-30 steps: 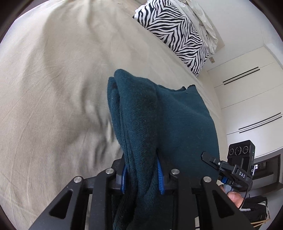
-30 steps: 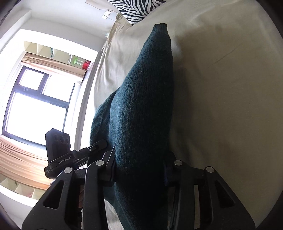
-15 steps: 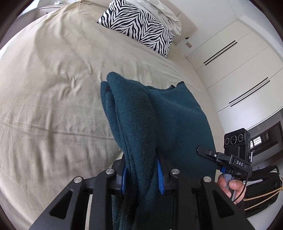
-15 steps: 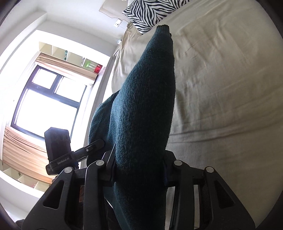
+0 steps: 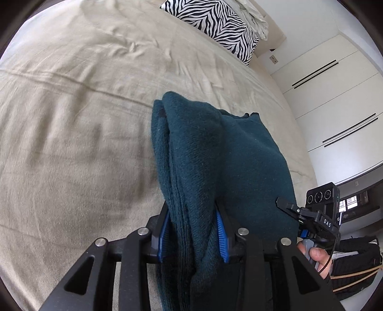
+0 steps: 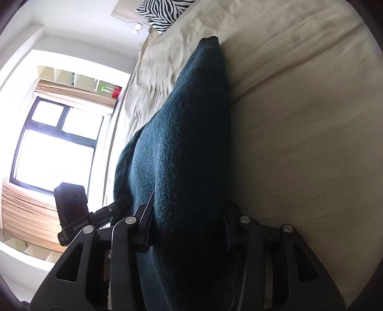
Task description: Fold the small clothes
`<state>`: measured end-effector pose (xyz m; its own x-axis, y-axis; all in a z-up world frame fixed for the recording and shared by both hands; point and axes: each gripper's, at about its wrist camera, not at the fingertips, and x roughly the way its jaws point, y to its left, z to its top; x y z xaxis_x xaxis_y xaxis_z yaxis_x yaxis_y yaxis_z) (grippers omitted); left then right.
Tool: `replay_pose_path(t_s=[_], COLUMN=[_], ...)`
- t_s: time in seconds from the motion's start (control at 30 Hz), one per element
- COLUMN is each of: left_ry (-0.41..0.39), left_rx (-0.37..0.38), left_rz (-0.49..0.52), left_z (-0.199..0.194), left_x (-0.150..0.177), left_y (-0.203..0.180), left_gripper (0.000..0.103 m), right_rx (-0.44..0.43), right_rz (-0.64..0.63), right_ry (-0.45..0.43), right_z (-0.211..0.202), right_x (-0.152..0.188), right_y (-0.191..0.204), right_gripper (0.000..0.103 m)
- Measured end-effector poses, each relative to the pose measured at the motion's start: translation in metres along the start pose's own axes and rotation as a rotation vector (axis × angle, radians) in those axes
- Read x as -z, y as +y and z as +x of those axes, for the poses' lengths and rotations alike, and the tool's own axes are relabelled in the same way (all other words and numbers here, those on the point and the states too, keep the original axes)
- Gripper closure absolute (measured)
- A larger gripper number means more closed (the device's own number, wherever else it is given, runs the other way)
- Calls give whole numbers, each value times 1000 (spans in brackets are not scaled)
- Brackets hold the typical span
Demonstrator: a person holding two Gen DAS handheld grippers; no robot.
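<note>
Bed (image 5: 71, 119) shifted; garment (image 5: 191, 179) between claws.

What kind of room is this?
Most likely a bedroom: a wide bed with a beige sheet, a zebra-striped pillow at its head, and white built-in wardrobe doors along the wall.

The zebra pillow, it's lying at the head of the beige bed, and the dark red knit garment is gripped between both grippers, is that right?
Not quite: the knit garment is dark teal, not dark red, as the left wrist view shows. The rest holds: the zebra pillow lies at the head of the beige bed, and the garment sits between the pads of the left gripper and the right gripper, whose jaws are opening.
</note>
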<state>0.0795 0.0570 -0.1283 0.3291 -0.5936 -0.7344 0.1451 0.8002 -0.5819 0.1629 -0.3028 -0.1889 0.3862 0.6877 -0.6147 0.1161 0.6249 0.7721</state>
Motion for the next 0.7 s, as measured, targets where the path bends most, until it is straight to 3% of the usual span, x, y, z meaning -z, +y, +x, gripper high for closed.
replay_pose_path(t_s=[0.2, 0.4, 0.5, 0.6, 0.7], left_ry=[-46, -165, -277, -407, -544], left_rx=[21, -62, -144, -265, -358], left_rz=[-42, 14, 101, 228, 341], left_z=[-5, -45, -73, -97, -116], left_x=[7, 16, 29, 49, 71], left_y=[8, -4, -23, -55, -86], left_gripper=[56, 41, 27, 3, 0], right_rx=[-29, 23, 153, 288, 412], right_rz=[2, 12, -16, -89, -216], right_ry=[-61, -158, -260, -347, -428], right_z=[-12, -47, -82, -109, -125], right_x=[10, 15, 32, 53, 73], right_y=[-9, -11, -2, 14, 43], right_gripper=[60, 56, 54, 51, 48])
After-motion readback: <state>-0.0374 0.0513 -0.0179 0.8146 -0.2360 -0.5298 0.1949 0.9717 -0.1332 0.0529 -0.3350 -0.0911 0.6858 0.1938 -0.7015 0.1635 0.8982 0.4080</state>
